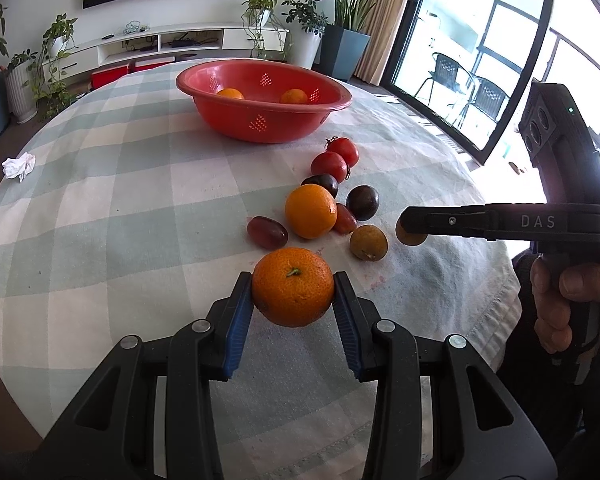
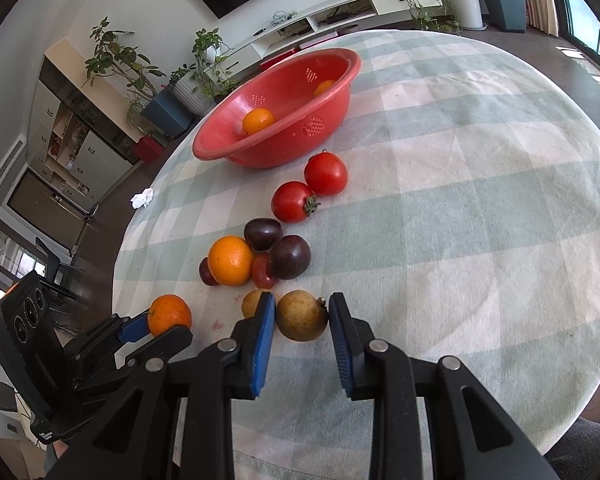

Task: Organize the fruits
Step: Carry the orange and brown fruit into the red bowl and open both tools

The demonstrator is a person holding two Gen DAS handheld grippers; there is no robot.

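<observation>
Two oranges done: in the basin point(image 1: 342, 98) already.
Left tongs point(image 1: 293, 300): clamped on a mandarin point(image 1: 293, 286) by the table point(image 1: 100, 200) edge.
Right tongs point(image 2: 302, 316): around a brown fruit point(image 2: 302, 316), grip unclear.
Left over: tomatoes point(image 2: 326, 173), plums point(image 2: 290, 257), an orange point(image 2: 231, 260), grapes.

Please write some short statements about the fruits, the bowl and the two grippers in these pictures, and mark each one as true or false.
1. The left gripper is closed on a tangerine. True.
2. The red bowl holds three tomatoes. False: two orange fruits lie in it; both tomatoes are on the tablecloth.
3. The right gripper has a brownish round fruit between its fingers. True.
4. The bowl is blue. False: it is red.
5. A crumpled white tissue lies on the tablecloth, apart from the fruits. True.
6. The tangerine in the left gripper is peeled. False: its skin is whole, with a green stem.
</observation>
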